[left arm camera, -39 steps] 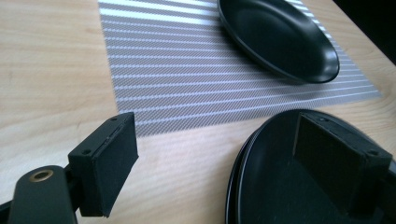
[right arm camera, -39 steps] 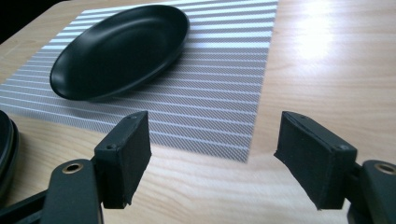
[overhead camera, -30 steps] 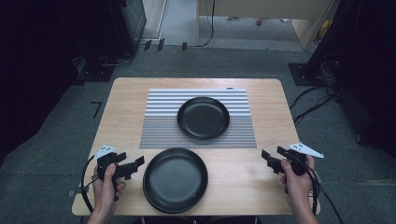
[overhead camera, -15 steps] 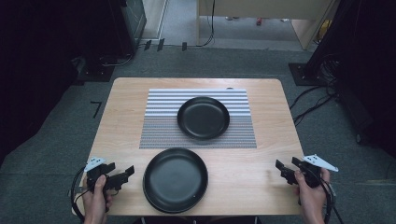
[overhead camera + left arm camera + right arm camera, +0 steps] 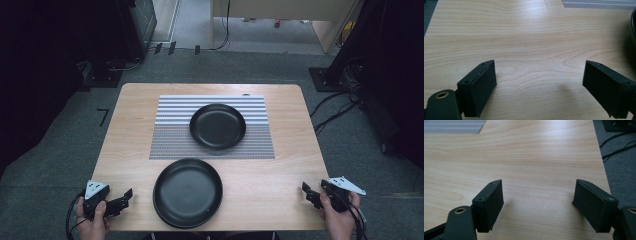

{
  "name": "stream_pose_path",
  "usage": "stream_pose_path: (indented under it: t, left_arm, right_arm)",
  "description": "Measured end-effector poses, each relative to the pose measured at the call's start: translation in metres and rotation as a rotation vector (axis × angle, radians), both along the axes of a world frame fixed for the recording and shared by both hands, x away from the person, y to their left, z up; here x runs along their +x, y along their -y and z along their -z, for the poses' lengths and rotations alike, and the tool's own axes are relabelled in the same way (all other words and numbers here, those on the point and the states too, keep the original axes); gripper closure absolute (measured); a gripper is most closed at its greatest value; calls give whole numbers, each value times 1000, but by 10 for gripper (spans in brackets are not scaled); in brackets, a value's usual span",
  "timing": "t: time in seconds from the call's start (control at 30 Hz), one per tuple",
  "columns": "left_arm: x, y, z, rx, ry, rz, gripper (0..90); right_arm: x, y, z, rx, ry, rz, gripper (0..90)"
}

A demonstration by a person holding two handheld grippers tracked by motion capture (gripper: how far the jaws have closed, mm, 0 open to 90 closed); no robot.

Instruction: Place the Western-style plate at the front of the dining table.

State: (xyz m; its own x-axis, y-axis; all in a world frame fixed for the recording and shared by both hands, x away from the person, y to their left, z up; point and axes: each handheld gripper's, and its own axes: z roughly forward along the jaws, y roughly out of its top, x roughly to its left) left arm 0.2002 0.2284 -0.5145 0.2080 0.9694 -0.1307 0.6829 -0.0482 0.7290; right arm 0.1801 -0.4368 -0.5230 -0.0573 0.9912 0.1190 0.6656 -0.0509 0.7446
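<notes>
**Both grippers at near corners, jaws empty**

Near black plate [image 5: 188, 192]: round, glossy, shallow, at front edge of light woodgrain counter [image 5: 280, 180]. 2nd black plate [image 5: 218, 126] on grey striped woven mat [image 5: 170, 125]. L gripper [image 5: 125, 199] just left of near plate, not touching; R gripper [image 5: 309, 192] well apart. Both w/ blocky matte black jaws wide apart, nothing btwn.

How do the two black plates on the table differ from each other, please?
The near plate looks larger than the far plate. The near plate sits on bare wood at the front edge of the table, while the far plate rests on the striped mat. Both are round, black, empty and upright.
</notes>
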Motion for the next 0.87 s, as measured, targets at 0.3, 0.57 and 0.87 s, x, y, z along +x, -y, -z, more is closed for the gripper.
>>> stream_pose_path:
  t: [0.3, 0.57, 0.87]
  left_arm:
    - [3, 16, 5, 135, 13, 45, 55]
    - [3, 16, 6, 131, 22, 49, 40]
    - [3, 16, 7, 130, 27, 51, 38]
  right_arm:
    - [2, -12, 2, -89, -9, -31, 194]
    - [4, -12, 2, -92, -18, -30, 135]
    - [4, -12, 3, -92, -19, -28, 130]
